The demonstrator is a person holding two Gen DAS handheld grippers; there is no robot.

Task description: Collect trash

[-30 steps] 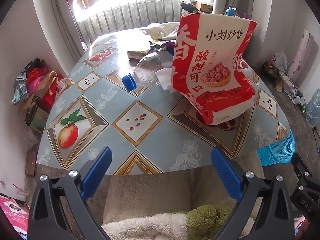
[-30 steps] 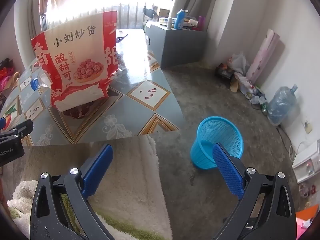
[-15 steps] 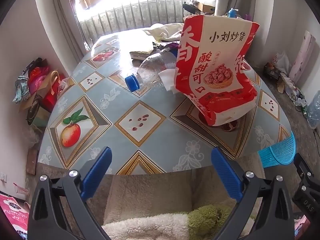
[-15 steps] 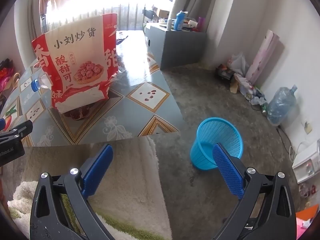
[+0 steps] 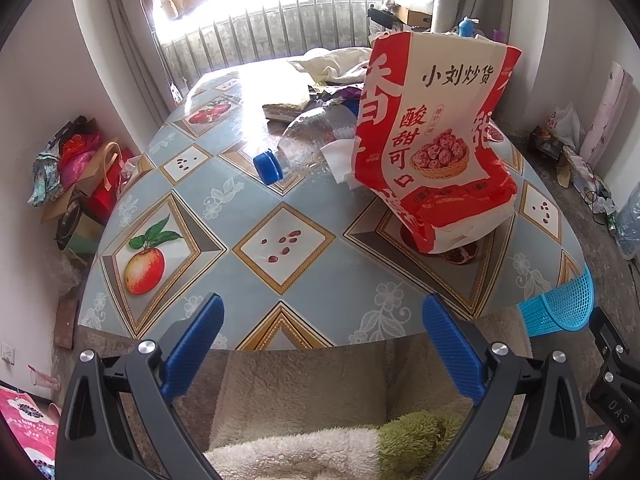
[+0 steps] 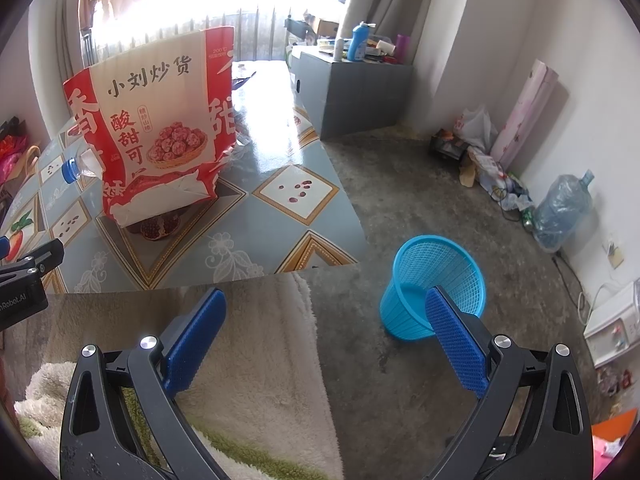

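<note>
A tall red and white snack bag [image 5: 436, 140] [image 6: 160, 132] stands upright on the patterned table [image 5: 256, 208], right of centre. Behind it lies a clear plastic bottle [image 5: 312, 148] with a blue cap [image 5: 268, 166] [image 6: 70, 170], beside a crumpled white tissue [image 5: 340, 158]. A blue mesh waste basket [image 6: 434, 280] [image 5: 560, 308] stands on the floor to the table's right. My left gripper [image 5: 322, 312] hangs open at the table's near edge, holding nothing. My right gripper [image 6: 326, 308] is open too, over the floor between table and basket.
A folded cloth and a flat packet [image 5: 288, 106] lie at the table's far end. A grey cabinet [image 6: 352, 88] stands beyond the table. Bags sit by the left wall [image 5: 80, 168]. A water jug [image 6: 560, 212] and clutter line the right wall. Fluffy fabric [image 5: 320, 412] lies below both grippers.
The left view has drawn back slightly, so the table and bag sit a little farther off. The right view is almost unchanged. Both grippers stay open.
</note>
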